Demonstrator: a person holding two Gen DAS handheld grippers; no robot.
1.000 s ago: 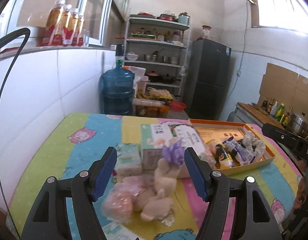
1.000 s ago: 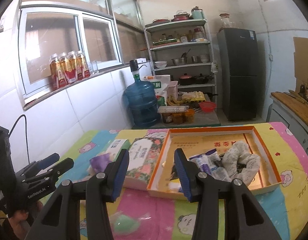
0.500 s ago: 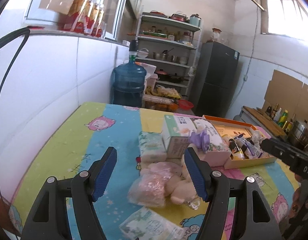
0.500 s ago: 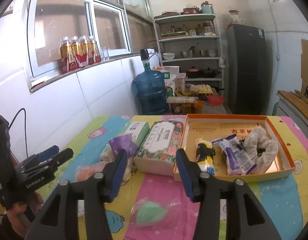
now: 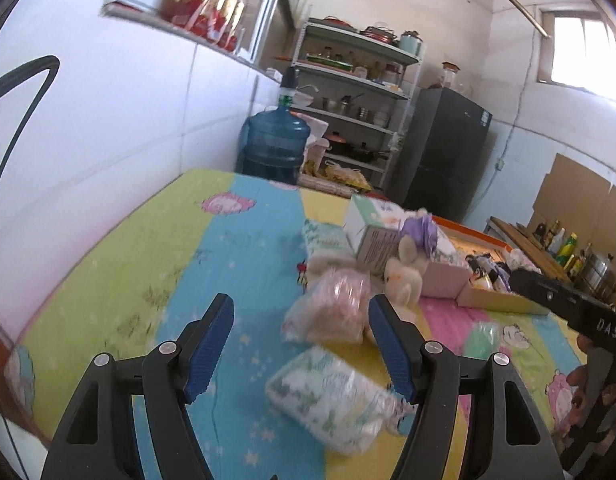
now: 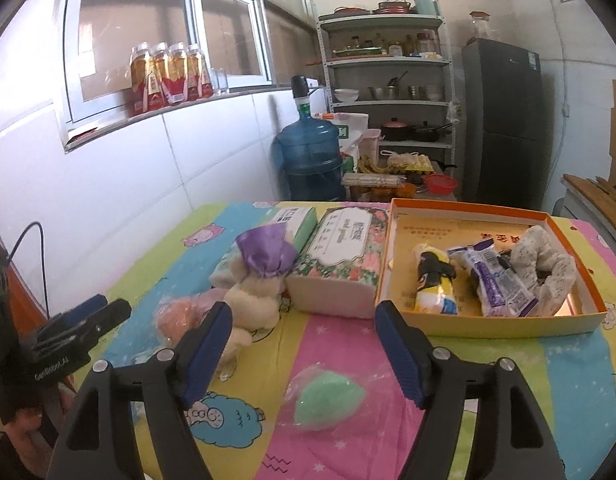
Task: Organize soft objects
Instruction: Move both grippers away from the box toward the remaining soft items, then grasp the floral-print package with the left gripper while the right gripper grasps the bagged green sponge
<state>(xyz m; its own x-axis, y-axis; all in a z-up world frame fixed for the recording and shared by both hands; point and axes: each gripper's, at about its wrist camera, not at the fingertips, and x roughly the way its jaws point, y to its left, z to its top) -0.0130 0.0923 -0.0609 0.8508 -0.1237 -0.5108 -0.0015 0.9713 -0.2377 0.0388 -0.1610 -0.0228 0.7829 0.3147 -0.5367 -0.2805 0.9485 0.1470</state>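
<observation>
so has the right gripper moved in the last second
Yes. The right gripper has pulled back toward the person: the orange box has receded in its view, and the bagged green sponge now lies between its open fingers.

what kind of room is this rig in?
Most likely a home kitchen or pantry: a metal shelf rack loaded with pots and bowls, a dark fridge, and a blue water jug. The work surface is a table under a cartoon cloth.
</observation>
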